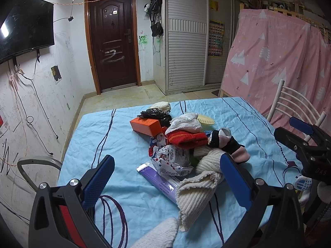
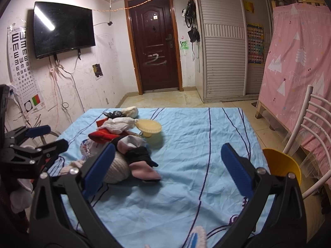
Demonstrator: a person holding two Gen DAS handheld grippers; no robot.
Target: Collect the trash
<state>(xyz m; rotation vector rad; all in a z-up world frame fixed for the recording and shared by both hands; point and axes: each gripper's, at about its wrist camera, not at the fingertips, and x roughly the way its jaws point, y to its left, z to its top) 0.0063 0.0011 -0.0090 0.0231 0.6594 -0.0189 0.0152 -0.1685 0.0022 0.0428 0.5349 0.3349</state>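
Note:
A heap of clutter lies on the table covered by a light blue cloth [image 1: 115, 144]. In it are a crumpled printed wrapper [image 1: 171, 161], a purple packet [image 1: 159, 179], an orange box [image 1: 144, 125], a black plastic bag [image 1: 153, 113], white crumpled tissue [image 1: 186, 122], a red cloth [image 1: 186, 138] and cream knit socks [image 1: 198, 188]. My left gripper [image 1: 165, 177] is open, hovering over the purple packet and wrapper. My right gripper [image 2: 165, 165] is open and empty over bare cloth [image 2: 186, 165], right of a pink and black sock [image 2: 142, 165].
A yellow comb-like dish [image 2: 148, 127] stands behind the heap. A yellow bin [image 2: 281, 163] and a white chair [image 2: 306, 136] stand at the table's right edge. A metal chair [image 1: 37, 165] is at the left. A pink curtain [image 1: 279, 62] hangs at the right.

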